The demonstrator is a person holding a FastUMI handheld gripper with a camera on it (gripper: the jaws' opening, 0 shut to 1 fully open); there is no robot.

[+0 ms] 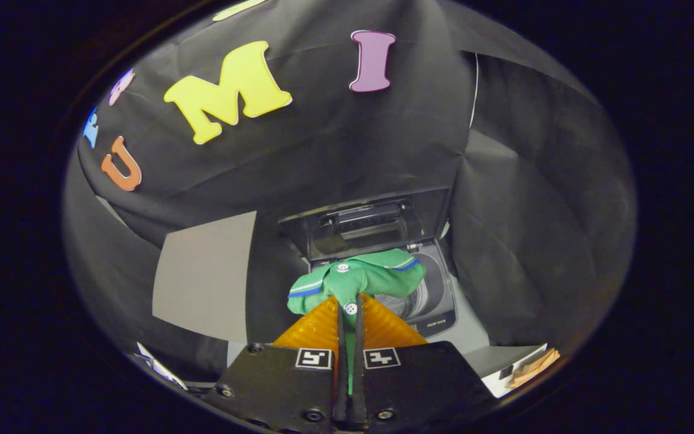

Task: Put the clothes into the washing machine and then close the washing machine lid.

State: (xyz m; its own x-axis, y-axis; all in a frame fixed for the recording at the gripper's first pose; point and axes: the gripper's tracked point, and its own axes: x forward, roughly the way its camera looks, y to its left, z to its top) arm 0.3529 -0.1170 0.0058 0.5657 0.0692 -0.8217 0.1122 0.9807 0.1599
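Right now the claw is gripping a green shirt, its two fingers pressed close together with a thin fold of the cloth running down the narrow slot between them. Most of the shirt is bunching up just ahead of the fingertips, spreading to both sides in a rumpled mass. A white button is sitting on the cloth right at the fingertips, and a second button is showing higher up on the bundle. Blue and white striped trim is edging the shirt at its left cuff and along its upper right side. Beyond the shirt, the washer is standing with its lid raised, the lid leaning back toward the black cloth wall behind it. Part of the ribbed drum is showing to the right of the shirt, so the bundle is hanging in front of, and seemingly over, the opening, though whether it is touching the rim cannot be told. The dark front panel of the washer is lying just beyond the right finger. To the left of the washer a grey panel is standing against the wall. Two square black and white markers are sitting on the claw's body, one on each side of the slot.
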